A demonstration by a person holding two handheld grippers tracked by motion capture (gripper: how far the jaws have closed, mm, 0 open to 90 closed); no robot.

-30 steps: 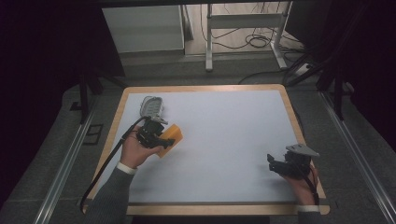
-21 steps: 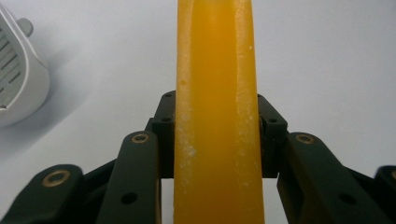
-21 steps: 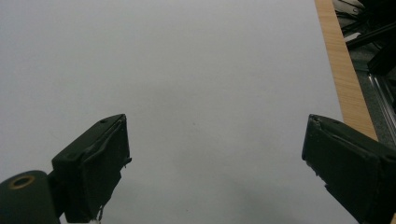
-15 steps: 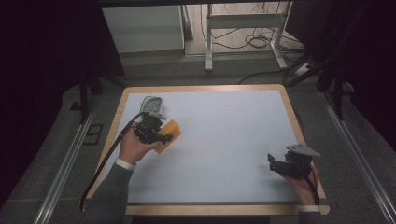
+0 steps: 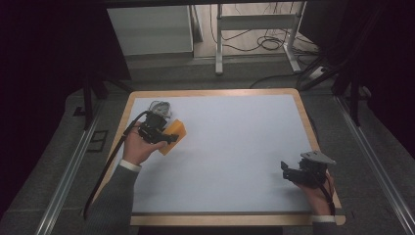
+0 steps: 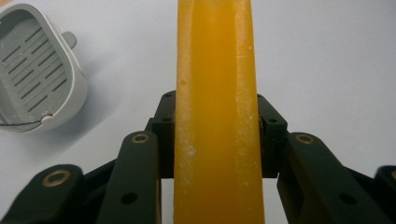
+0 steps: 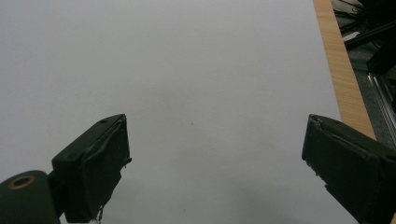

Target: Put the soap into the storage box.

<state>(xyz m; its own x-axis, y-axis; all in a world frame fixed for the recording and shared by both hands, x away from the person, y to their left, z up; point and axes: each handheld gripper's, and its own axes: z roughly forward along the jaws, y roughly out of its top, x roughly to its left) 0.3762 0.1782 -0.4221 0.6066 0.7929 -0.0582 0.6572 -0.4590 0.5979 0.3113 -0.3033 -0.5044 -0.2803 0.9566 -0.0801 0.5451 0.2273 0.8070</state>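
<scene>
Your left tongs (image 5: 169, 137) are clamped on an orange slab (image 5: 172, 136). In the left gripper view the slab (image 6: 215, 112) runs straight up between the two black jaws, edge-on to the camera, with both jaws pressed against its sides. Its surface looks waxy, with pale specks along the edges.

In the high view the slab sits at the left part of the bench (image 5: 235, 147), near the far left corner, partly hidden by your left hand (image 5: 139, 147) and the gripper body. Whether its lower edge touches the bench top cannot be told.

Just beyond the slab lies a grey slotted dish (image 5: 160, 107), close to the bench's far left corner. In the left gripper view the dish (image 6: 37, 74) shows at upper left, rounded, with rows of slots in its floor, lying on the white surface and apart from the slab.

Your right tongs (image 5: 285, 171) stand apart, with nothing between them. In the right gripper view the two jaws rise wide of each other over bare white bench top (image 7: 196, 93), with the wooden rim at the right. Your right hand (image 5: 318, 188) rests near the bench's near right corner, well apart from the slab and dish.
</scene>
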